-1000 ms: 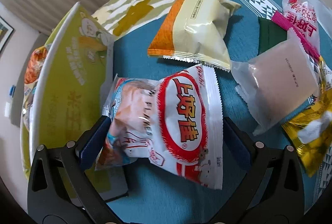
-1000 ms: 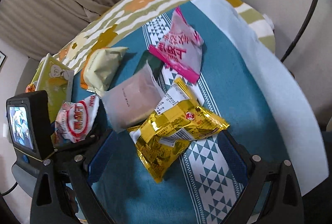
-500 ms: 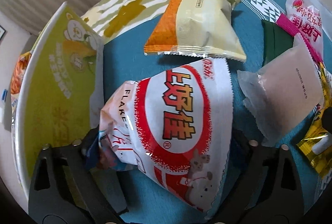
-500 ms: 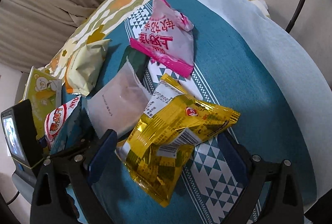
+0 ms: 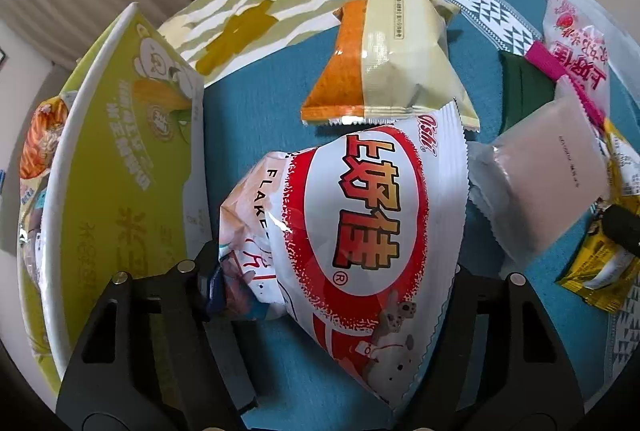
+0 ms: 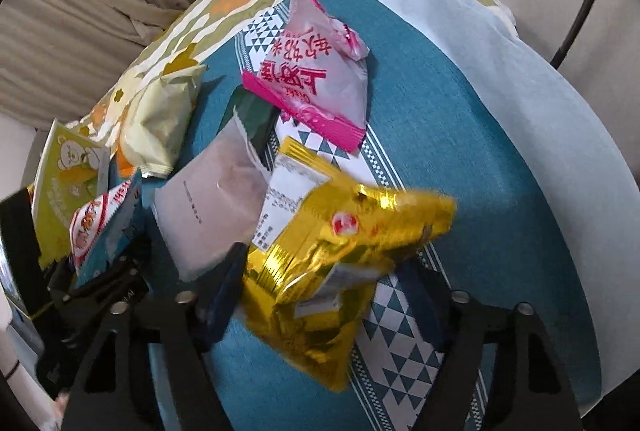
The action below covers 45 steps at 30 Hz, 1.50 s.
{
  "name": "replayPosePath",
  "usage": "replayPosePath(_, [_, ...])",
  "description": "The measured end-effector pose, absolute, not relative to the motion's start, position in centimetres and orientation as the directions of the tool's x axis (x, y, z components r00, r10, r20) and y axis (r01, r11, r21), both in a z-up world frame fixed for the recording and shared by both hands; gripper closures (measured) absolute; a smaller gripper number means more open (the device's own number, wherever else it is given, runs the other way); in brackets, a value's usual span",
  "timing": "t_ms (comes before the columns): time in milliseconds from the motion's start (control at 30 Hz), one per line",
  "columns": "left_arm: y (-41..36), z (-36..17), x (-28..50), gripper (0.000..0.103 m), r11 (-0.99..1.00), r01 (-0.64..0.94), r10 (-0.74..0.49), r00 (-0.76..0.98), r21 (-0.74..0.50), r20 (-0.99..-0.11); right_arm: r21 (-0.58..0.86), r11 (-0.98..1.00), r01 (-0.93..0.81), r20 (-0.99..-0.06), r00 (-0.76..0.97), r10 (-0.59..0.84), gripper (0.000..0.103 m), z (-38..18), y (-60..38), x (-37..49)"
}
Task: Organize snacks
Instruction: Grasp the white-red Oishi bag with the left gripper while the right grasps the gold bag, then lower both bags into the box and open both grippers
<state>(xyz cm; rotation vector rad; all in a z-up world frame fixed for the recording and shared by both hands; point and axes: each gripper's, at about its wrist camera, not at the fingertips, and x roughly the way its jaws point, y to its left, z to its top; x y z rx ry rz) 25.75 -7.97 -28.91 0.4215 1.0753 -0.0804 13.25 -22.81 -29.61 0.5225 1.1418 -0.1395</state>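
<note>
Both grippers closed on puffy snack bags above the teal tabletop [image 6: 460,135].

Left gripper [image 5: 332,283] pinching the red-white bag [image 5: 360,215]; right gripper [image 6: 320,295] squeezing the gold bag [image 6: 332,255]. Probably light, slick, crushable film: best held gently across the middle, next to the green box [image 5: 120,183].

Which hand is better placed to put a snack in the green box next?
Left. The left gripper straddles the red-and-white bag right beside the green box; the right sits farther away.
</note>
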Motion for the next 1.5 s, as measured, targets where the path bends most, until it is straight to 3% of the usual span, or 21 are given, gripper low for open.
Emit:
replayPosePath(133, [-7.7,-28.6,25.0,0.04,0.923,0.268,0.118,0.484,0.276,-0.867,0.332,0.88,0.34,-0.886,0.433,0.167,0.048,-29.5,-22.8,12.8])
replayPosePath(433, [-7.7,-25.8,23.5,0.04,0.943,0.237,0.08,0.522,0.235,-0.849,0.361,0.879,0.31,-0.851,0.495,0.175,0.049,-27.4,-23.4,10.6])
replayPosePath(800, [-7.0,-15.4,19.1,0.04,0.966,0.19,0.008,0.655,0.175,-0.755,0.329,0.934,0.137,-0.769,0.613,0.181,0.049,-19.5,-22.7,8.7])
replayPosePath(1133, [1.6,-7.9,17.2,0.04,0.985,0.043,0.079,0.743,0.165,-0.665,0.297,0.946,-0.132,-0.682,0.663,0.307,0.049,-11.7,-15.7,10.2])
replayPosePath(1500, [14.5,-9.7,19.1,0.039,0.986,-0.029,0.139,0.696,0.166,-0.705,0.312,0.911,-0.268,-0.668,0.62,0.412,0.049,-10.1,-3.0,13.6])
